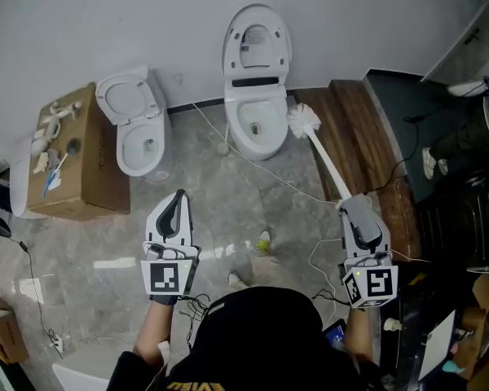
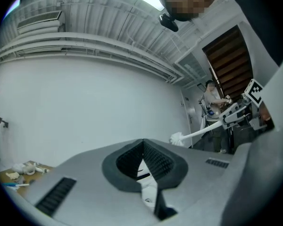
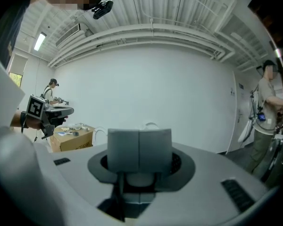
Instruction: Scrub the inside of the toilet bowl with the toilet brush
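The left tool (image 1: 178, 198) hangs over the middle of the floor (image 1: 228, 194), raised and pointing toward the wall. Its jaws are together with nothing between them, so it plays no part at this moment. At the floor's left edge sits a cardboard box (image 1: 85, 182) with small odds and ends on top. Just to its right, at the far edge against the wall, stands a small toilet (image 1: 122, 149) with its seat up. Right of that, also at the far edge, is the larger toilet bowl (image 1: 235, 137). Its lid (image 1: 257, 43) is tipped back against the wall and the bowl is open. A thin cable (image 1: 253, 163) trails across the floor in front of it. The toilet brush (image 1: 326, 160) slants away from the right tool (image 1: 352, 204), whose jaws are clamped on the near end of the white handle. The brush head (image 1: 303, 119) sits just beside the bowl's right rim and outside it, above a wooden board (image 1: 354, 125) lying toward the floor's right edge. Whether the bristles touch the porcelain cannot be told. Judging by this, the brush is in hand and brought up to the toilet, but no scrubbing has begun. What is left is to carry the head over the rim, lower it inside and work it around the wall of the bowl.
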Available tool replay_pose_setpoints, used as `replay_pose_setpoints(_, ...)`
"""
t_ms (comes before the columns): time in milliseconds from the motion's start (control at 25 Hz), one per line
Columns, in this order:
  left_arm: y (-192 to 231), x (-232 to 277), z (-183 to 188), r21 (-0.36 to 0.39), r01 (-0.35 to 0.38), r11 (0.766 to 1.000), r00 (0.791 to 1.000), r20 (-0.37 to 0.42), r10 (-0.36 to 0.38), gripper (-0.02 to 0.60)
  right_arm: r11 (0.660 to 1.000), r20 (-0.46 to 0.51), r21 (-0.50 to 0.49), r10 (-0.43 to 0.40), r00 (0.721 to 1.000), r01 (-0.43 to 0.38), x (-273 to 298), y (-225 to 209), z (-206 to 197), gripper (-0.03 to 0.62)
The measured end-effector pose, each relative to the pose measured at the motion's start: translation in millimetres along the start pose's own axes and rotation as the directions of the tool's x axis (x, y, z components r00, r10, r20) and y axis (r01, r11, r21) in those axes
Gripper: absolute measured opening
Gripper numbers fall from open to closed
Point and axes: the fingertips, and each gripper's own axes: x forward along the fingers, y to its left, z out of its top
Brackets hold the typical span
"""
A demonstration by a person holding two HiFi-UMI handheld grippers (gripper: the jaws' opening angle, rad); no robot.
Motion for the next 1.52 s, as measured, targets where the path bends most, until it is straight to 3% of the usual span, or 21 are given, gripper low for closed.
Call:
replay_pose_setpoints(320, -5.5, 117.7, 2.3, 0.04, -0.029, 0.999, 1.0, -0.011, 0.029, 0.009, 1.0, 0.034, -0.004, 0.029, 0.999, -0.029, 89.4, -73.1, 14.8, 0.152)
replay_pose_setpoints(680, -42.7, 214.6, 1.8, 0.066, 0.012, 0.998, 1.0, -0.016, -0.011, 0.009, 0.998, 0.03, 0.029, 0.046, 0.998, -0.047, 163.7, -150.8, 11.9, 0.152)
replay_pose_setpoints(880, -32.7, 243.4, -20.8, 0.05, -0.004, 0.999, 0.997, -0.078, 0.008, 0.009, 0.997, -0.035, 0.006, 0.073, 0.997, -0.072, 205.9, -157.9, 1.3, 0.152)
replay_pose_setpoints(1120, -3.9, 296.5, -43.0, 0.027, -0.01, 1.0, 0.996, -0.09, 0.013, 0.009, 0.995, -0.09, -0.009, 0.098, 0.991, -0.099, 263.1, -158.6, -6.4, 0.152)
replay_pose_setpoints(1400, 39.9, 370.7, -51.0, -0.025, 0.047, 0.999, 0.998, -0.051, -0.048, 0.009, 0.993, -0.171, -0.015, 0.114, 0.979, -0.118, 344.5, -146.1, -1.6, 0.152)
replay_pose_setpoints(1520, 66.6, 401.7, -73.1, -0.046, 0.075, 0.996, 0.994, -0.071, -0.078, 0.009, 0.989, -0.224, -0.055, 0.124, 0.967, -0.139, 387.5, -134.2, -2.4, 0.152)
